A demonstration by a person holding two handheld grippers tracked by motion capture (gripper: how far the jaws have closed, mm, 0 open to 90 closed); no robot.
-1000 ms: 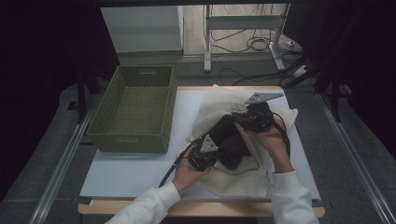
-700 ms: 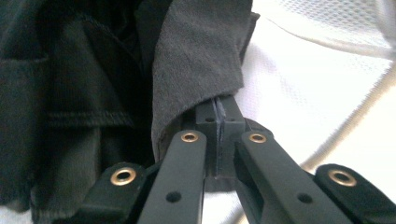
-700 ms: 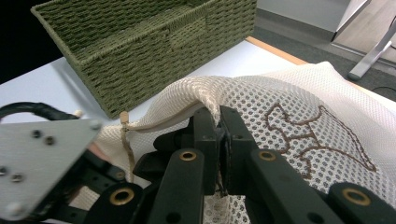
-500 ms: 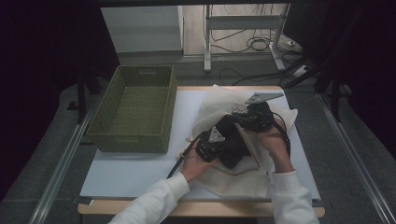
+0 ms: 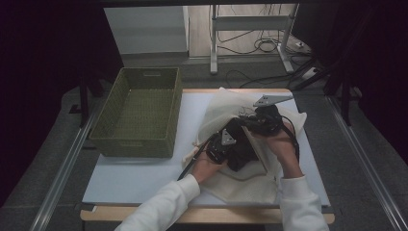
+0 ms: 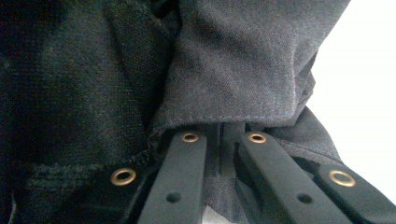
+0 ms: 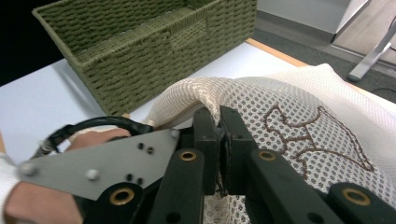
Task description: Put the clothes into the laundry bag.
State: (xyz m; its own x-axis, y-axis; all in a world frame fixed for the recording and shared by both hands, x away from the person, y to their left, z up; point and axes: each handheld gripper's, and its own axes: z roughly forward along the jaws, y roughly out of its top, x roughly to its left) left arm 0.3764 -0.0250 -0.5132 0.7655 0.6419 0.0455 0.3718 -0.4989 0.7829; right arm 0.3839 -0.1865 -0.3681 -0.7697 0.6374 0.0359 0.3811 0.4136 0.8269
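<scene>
While the left gripper clamps dark cloth at lower centre, the right gripper pinches the cream mesh bag's rim (folds bunch around both); green basket sits upper left.

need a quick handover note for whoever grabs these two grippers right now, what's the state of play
Left gripper: jaws shut on the hem of a dark garment.
Right gripper: jaws shut on the rim of the cream mesh bag, holding its mouth up.
Things: the bag lies on the right half of the white table; in the high view the garment sits at the bag's opening. The green woven basket stands at the left with nothing visible inside.
Done: both grips are made.
Left, probably: get the garment fully into the bag; how far in it is I can't tell.
</scene>
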